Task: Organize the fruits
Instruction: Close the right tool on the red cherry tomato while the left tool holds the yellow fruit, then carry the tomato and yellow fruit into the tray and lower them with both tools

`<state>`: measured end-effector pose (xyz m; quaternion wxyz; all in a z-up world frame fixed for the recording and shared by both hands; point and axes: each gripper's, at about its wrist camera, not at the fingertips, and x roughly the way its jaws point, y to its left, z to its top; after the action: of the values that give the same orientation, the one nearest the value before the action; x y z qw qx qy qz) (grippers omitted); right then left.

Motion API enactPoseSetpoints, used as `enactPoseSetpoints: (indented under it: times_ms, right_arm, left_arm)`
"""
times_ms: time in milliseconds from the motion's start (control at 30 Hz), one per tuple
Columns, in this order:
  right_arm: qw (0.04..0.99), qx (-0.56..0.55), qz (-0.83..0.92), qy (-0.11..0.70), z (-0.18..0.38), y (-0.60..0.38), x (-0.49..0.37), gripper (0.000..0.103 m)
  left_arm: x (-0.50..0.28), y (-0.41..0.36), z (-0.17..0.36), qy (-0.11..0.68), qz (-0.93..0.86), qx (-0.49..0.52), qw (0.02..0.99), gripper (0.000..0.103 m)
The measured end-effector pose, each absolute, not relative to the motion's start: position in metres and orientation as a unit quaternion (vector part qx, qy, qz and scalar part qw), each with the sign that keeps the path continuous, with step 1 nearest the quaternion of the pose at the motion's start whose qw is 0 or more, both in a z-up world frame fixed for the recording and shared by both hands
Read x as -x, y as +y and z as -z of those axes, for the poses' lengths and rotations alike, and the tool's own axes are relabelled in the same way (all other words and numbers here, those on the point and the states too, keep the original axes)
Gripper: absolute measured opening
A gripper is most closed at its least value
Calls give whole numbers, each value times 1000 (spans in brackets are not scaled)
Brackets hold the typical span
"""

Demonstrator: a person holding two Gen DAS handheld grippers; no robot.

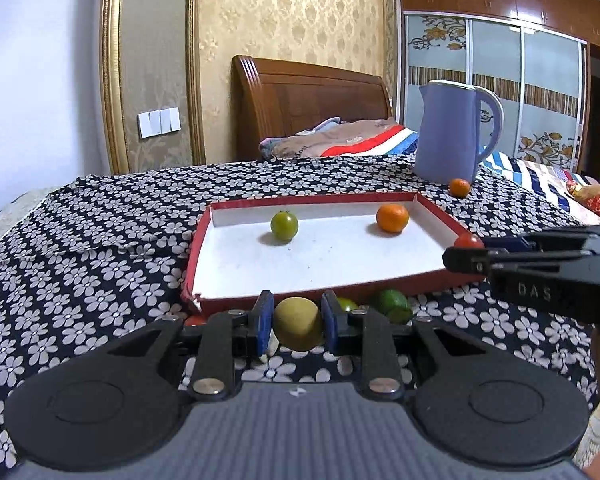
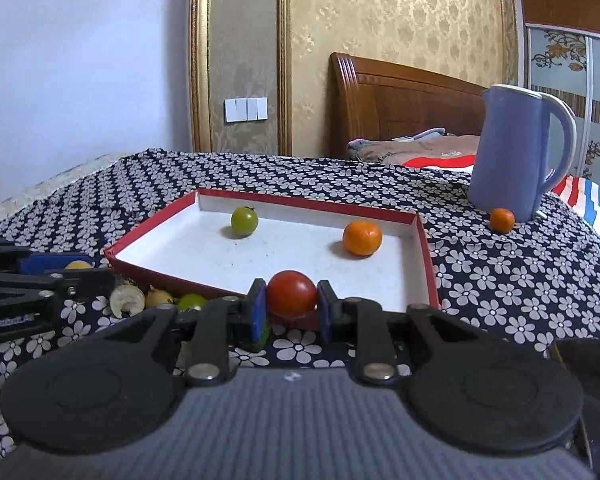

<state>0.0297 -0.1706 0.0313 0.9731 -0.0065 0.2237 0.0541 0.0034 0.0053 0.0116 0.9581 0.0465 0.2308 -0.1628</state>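
Observation:
My left gripper is shut on a yellow-green fruit, held just in front of the red tray's near rim. My right gripper is shut on a red tomato, hanging over the tray's near edge. Inside the tray lie a green tomato and an orange mandarin. The right gripper also shows at the right of the left wrist view, with the red tomato at its tip.
A blue jug stands behind the tray with a small mandarin at its foot. Green limes and other loose fruits lie on the flowered cloth before the tray. A bed lies beyond.

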Motion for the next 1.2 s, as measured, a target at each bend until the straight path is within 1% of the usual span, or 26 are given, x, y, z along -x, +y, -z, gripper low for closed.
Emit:
enactPoseSetpoints:
  times_ms: [433,767,1200]
  right_arm:
    - [975,-8,-41,217,-36,-177,-44,25]
    - [976,-6,-38,216,-46,-182,-60,25]
    - [974,-6,-39,222,-46,-185,-72,25]
  left_arm:
    - [-42,-17,-26,234,158,-56,958,26]
    - [-55,-35,-32,233,164,-79,955,26]
    - [-76,-40,-35,246,162,-80,952,26]
